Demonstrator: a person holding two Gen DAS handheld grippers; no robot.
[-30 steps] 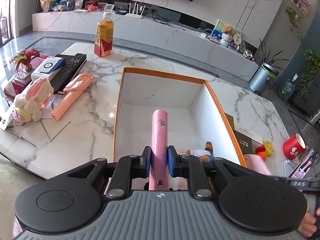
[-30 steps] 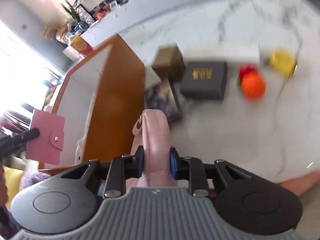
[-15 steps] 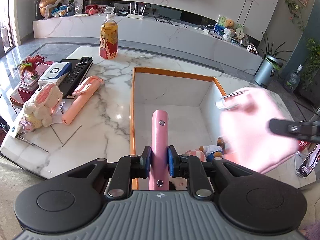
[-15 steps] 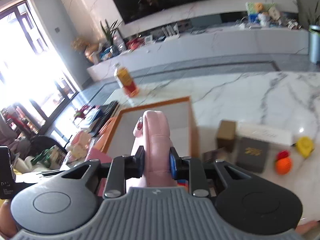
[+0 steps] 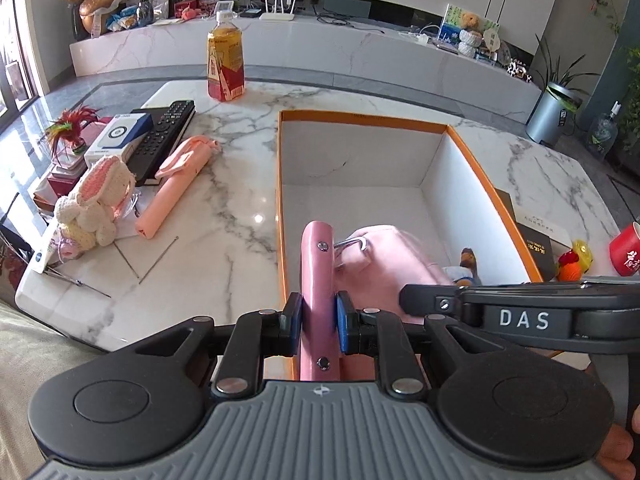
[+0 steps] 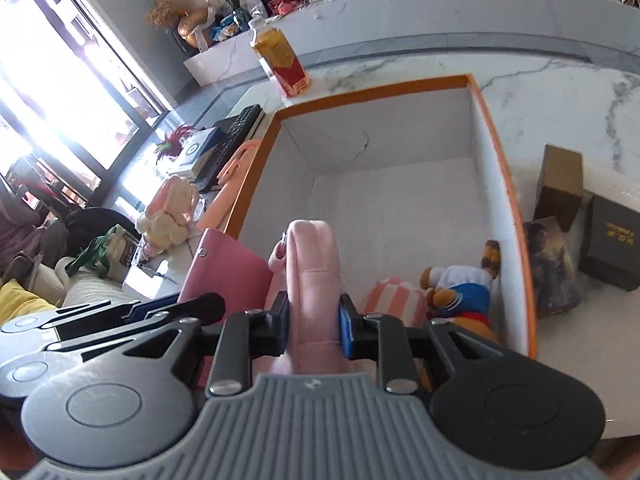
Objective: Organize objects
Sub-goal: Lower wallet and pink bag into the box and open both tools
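My left gripper (image 5: pixel 318 326) is shut on a flat pink wallet (image 5: pixel 317 280) with snap studs, held edge-up over the near rim of the orange-edged white box (image 5: pixel 360 116). My right gripper (image 6: pixel 313 330) is shut on a soft pink pouch (image 6: pixel 314 264) with a metal clasp, held over the near part of the box (image 6: pixel 376 88). The pouch (image 5: pixel 384 268) and the right gripper's arm show in the left wrist view, just right of the wallet. The wallet (image 6: pixel 228 276) shows left of the pouch in the right wrist view. A small bear doll (image 6: pixel 460 284) and a pink striped item (image 6: pixel 390 296) lie in the box.
Left of the box lie a pink selfie stick (image 5: pixel 176 184), a crocheted bunny (image 5: pixel 96 204), a remote (image 5: pixel 164 136) and a small white box (image 5: pixel 120 136). A tea bottle (image 5: pixel 225 64) stands behind. Right of the box are dark boxes (image 6: pixel 612 248), a brown box (image 6: pixel 560 184), a red cup (image 5: pixel 626 250) and small toys (image 5: pixel 574 260).
My right gripper has swung from the table's right side to over the box, carrying the pink pouch, and lowered beside the wallet. My left gripper has shifted slightly, still holding the wallet.
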